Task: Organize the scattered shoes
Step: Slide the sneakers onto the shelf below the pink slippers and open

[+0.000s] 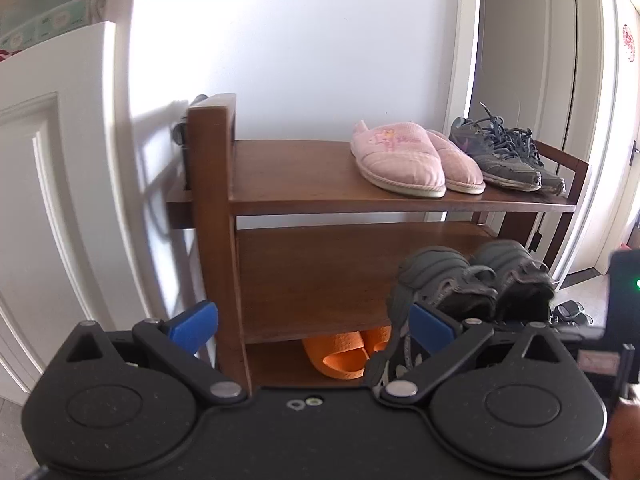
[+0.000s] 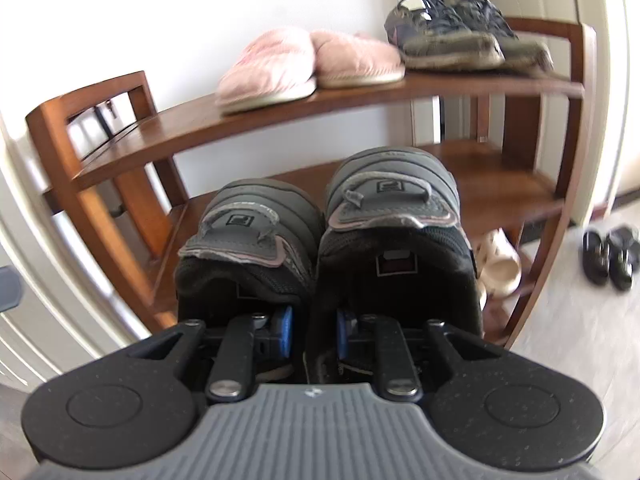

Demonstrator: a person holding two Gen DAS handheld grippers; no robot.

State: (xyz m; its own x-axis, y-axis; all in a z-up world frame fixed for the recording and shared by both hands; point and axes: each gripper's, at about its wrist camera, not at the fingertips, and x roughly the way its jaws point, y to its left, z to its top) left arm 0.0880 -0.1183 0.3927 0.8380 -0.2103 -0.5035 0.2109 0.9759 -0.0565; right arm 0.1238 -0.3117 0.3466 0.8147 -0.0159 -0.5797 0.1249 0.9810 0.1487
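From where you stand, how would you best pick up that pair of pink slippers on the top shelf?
Probably by the inner sides where the pink slippers touch, pinching both together, much as the right gripper holds the grey sneakers. Come from the front of the wooden rack: the toes face outward, the wall blocks the back, and the dark sneakers crowd one side.

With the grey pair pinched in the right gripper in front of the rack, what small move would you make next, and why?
Probably ease the right gripper forward to carry the grey shoes over the middle shelf. Its pads clamp both inner heel walls together, toes pointing at the rack, and that shelf shows bare wood, while the top shelf already holds pink slippers and worn sneakers.
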